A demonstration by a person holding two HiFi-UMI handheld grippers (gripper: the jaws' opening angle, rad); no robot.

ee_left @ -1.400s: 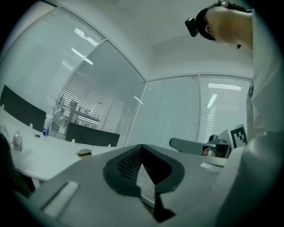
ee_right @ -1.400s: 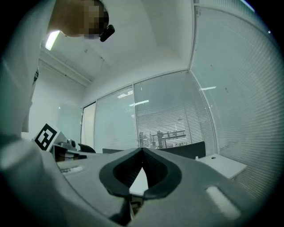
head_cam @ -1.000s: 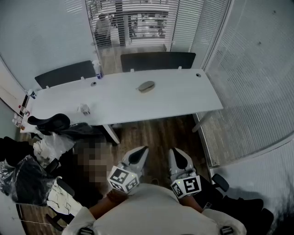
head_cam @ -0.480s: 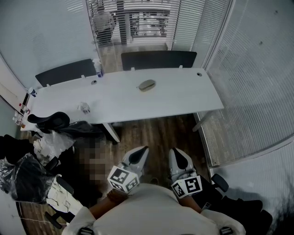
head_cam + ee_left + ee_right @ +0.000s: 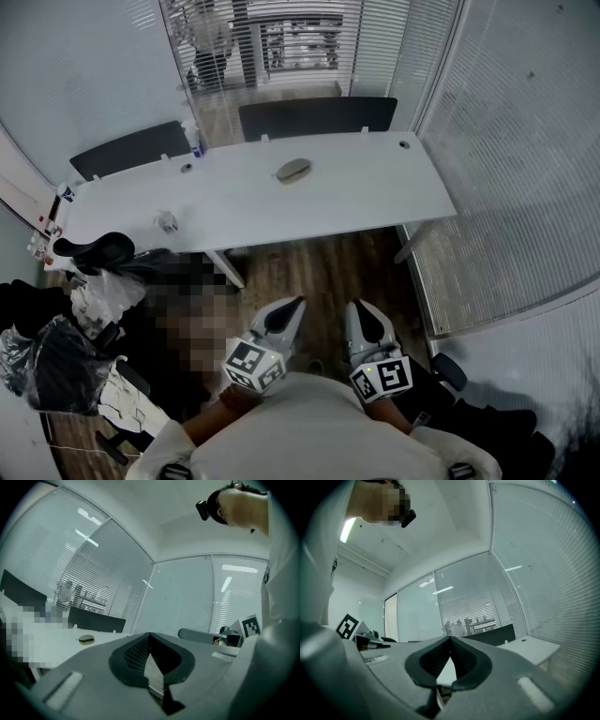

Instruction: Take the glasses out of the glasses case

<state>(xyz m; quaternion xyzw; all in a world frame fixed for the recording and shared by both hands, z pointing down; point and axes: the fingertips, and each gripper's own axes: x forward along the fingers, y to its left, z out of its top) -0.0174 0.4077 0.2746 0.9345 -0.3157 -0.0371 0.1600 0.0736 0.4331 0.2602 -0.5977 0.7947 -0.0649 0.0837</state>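
Glasses case on table too small: open or closed unclear.

The table is showing a smooth, matt white top; beneath it the floor is looking like dark wood planks. On it the glasses case is appearing dull. In front of the table, the left gripper and right gripper are showing matt grey plastic, with ribbed dark pads.

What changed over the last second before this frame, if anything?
Very little. The white table and the glasses case on it sit slightly higher in the head view, so the camera shifted a bit. Nothing was gripped or released. The left gripper and right gripper stay shut and empty near the person's body, well short of the table.
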